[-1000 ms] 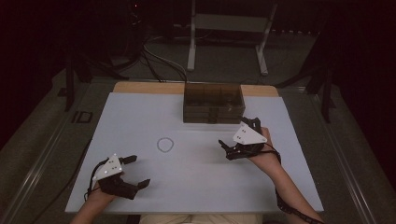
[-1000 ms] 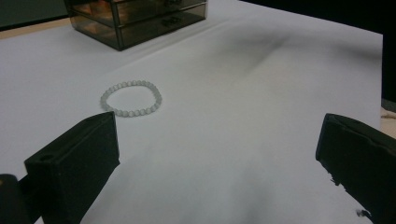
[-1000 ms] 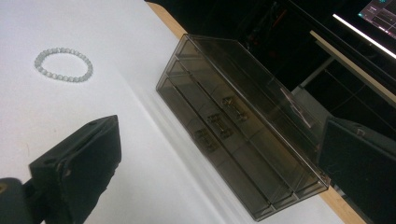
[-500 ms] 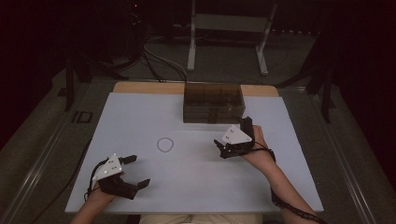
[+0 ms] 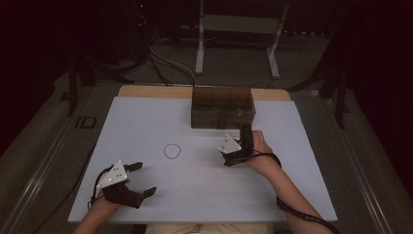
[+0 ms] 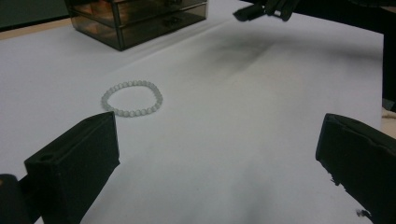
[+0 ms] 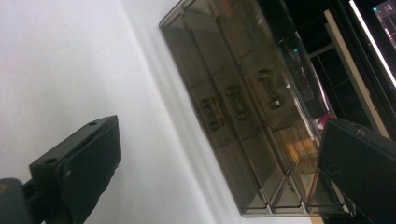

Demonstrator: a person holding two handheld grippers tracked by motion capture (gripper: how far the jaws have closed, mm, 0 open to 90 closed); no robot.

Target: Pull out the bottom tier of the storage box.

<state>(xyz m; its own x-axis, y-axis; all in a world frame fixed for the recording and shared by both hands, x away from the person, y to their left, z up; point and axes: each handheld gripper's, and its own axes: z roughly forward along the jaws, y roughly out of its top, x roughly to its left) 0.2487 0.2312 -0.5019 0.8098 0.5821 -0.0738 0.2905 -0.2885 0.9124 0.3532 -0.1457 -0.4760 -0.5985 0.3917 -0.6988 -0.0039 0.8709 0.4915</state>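
At the near left of the white surface point(image 5: 146, 122), the left gripper point(image 5: 139, 179) is held low with its jaws spread wide and nothing between them, pointed toward the middle so that it appears parked within reach of the work. Just beyond it, a bead bracelet point(image 5: 172, 151) is seen lying flat in a closed ring on the bare surface, apart from both grippers and well short of the box; in the left gripper view the bracelet point(image 6: 132, 98) sits ahead and to the left of the open jaws. Further right, the right gripper point(image 5: 238, 146) is held on its side, rolled by the hand, close in front of the smoked translucent drawer box point(image 5: 222, 106) at the far centre. Its jaws are spread and empty, and in the right gripper view they are lined up on the drawer box point(image 7: 243, 112), where small drawer pulls can be made out. The tilt is judged to suit a pinch on one of those pulls, so that a drawer could be opened, probably for the bracelet
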